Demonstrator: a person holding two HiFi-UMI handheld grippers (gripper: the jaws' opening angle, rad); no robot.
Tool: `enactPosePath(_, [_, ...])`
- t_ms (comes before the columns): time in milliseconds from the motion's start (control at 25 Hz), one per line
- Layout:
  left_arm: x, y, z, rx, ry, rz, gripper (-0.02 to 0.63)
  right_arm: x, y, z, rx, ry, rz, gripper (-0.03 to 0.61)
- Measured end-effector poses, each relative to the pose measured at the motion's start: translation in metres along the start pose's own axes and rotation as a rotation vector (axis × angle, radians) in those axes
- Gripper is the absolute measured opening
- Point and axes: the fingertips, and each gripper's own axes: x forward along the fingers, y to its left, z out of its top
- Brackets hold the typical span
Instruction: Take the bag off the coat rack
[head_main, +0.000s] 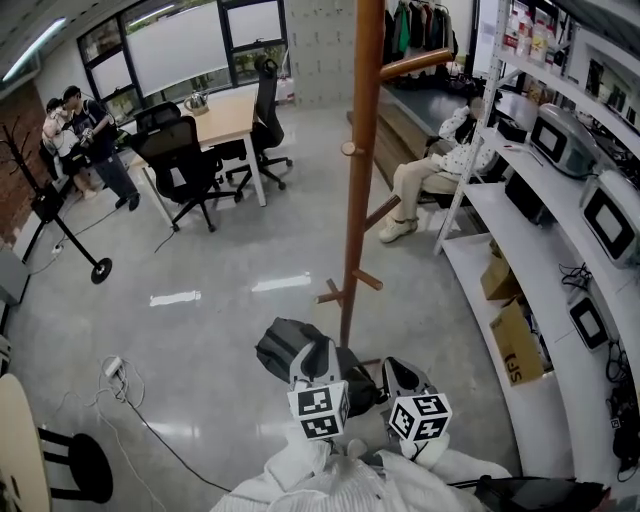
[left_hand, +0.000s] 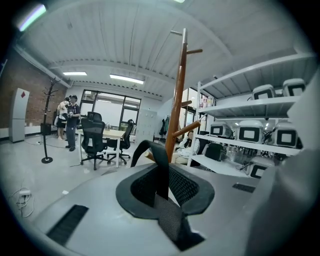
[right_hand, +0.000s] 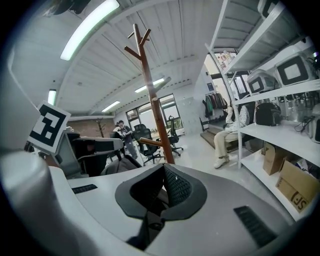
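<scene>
The left tool (left_hand: 162, 176) is clamped on the bag's strap (left_hand: 161, 155), so the bag (head_main: 280, 348) hangs at lower centre, apparently clear of the coat rack (head_main: 358, 200). The right tool (right_hand: 162, 172) sits closed and empty beside it, likely unneeded.

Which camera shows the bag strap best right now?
Left gripper view: the strap stands pinched in the left gripper. Head view shows only the body of the bag; right gripper view, a sliver.

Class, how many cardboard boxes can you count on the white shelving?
2. One cardboard box sits on the lowest shelf, farther away; the second box, with dark print, lies nearer on that shelf. Others may be hidden.
</scene>
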Motion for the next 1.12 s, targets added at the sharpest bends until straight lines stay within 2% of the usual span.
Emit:
enactPosePath(360, [-0.041,0.004,-0.016,-0.086,-0.023,0.029,0.049,0.004,0.022,-0.031,-0.021,0.078,0.114,0.011])
enactPosePath(560, [-0.054,0.001,-0.016,-0.074,-0.026,0.001,0.049,0.004,0.036,-0.029,-0.025,0.069,0.141,0.011])
enactPosePath(840, [-0.067,0.001,-0.014,-0.051,-0.024,-0.036,0.049,-0.007,0.050,-0.019,-0.036,0.008,0.116,0.011])
enactPosePath(1120, [-0.087,-0.001,-0.011,-0.058,-0.044,-0.065,0.049,-0.031,0.070,-0.029,-0.051,0.005,0.088,0.011])
